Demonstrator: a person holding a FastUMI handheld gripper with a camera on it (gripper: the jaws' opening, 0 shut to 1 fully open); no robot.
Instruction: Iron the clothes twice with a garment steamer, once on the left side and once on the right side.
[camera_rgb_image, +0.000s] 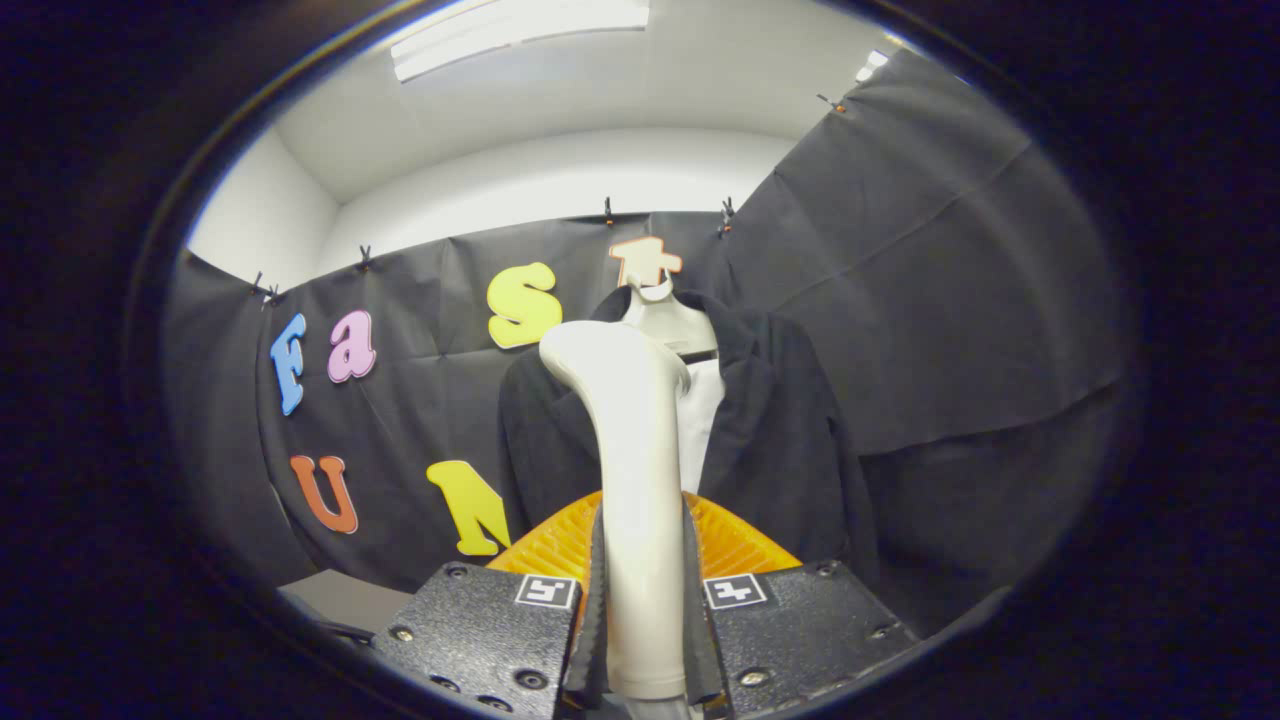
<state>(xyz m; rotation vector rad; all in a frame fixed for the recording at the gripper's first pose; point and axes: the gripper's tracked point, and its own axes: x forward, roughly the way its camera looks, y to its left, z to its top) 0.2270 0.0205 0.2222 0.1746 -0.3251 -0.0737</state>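
Claw: your claw is clenched on the steamer handle, both fingers pressing its sides, so the tool cannot twist while you sweep it.
Jacket: the dark jacket hangs on the booth wall beyond the steamer, its front facing you and a pale shirt showing in the open front. It hangs free so that the steam can travel down each side in turn.
Steamer: the pale steamer stands upright between the fingers, its bent head in front of the jacket's collar and the side next to it. Whether the head touches the cloth I cannot tell; it looks to stand apart.
Hanger: a pale hanger carries the jacket at the neck, which keeps the shoulders spread and the panels flat enough to steam.
Orange part: a ribbed orange piece sits just ahead of the fingers, behind the handle.
Bench: a grey bench corner lies low beside the claw.
Stage: by my judgement you are lined up near the top, neither pass visibly done.
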